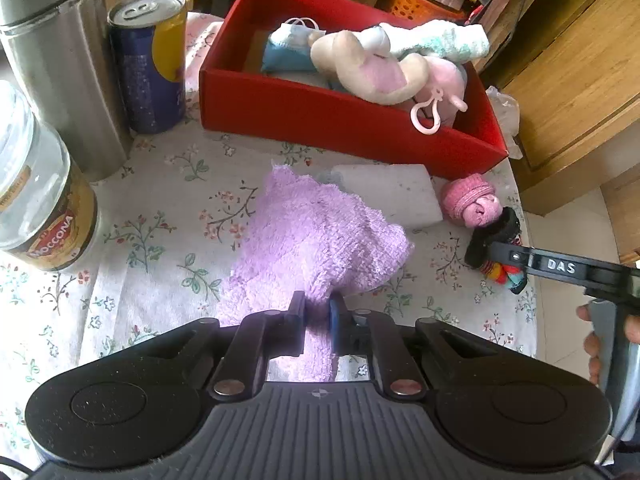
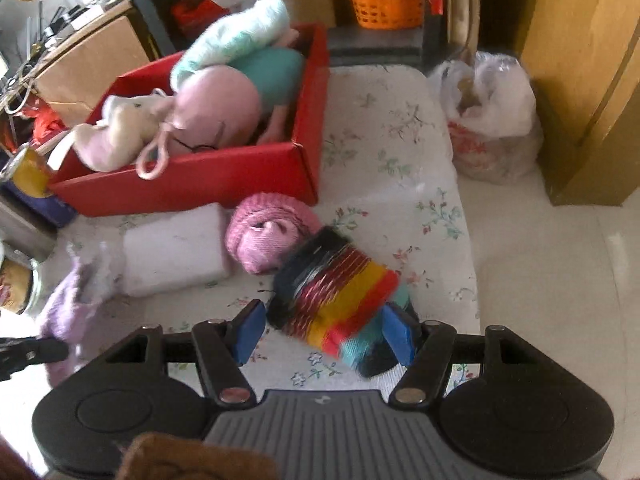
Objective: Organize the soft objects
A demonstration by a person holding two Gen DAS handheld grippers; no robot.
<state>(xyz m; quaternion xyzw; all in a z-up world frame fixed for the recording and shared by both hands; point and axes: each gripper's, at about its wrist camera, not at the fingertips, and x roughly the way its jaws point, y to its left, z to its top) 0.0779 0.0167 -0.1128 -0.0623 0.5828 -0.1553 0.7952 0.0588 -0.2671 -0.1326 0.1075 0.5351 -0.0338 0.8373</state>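
Note:
My left gripper [image 1: 318,312] is shut on a fluffy purple cloth [image 1: 316,236], which hangs over the floral tablecloth; the cloth also shows in the right wrist view [image 2: 68,308]. My right gripper [image 2: 324,332] is open, its blue pads [image 2: 396,332] on either side of a striped multicoloured sock roll [image 2: 340,304], which lies on the table. A pink sock roll [image 2: 268,236] and a white foam block [image 2: 176,252] lie beside it. A red box [image 1: 340,120] behind holds plush toys [image 1: 376,68] and a pale green cloth [image 1: 444,40].
A steel flask [image 1: 56,68], a blue and yellow can [image 1: 150,60] and a glass jar [image 1: 36,192] stand at the table's left. A plastic bag [image 2: 488,116] sits on the floor past the table's right edge. Wooden furniture [image 1: 580,80] stands on the right.

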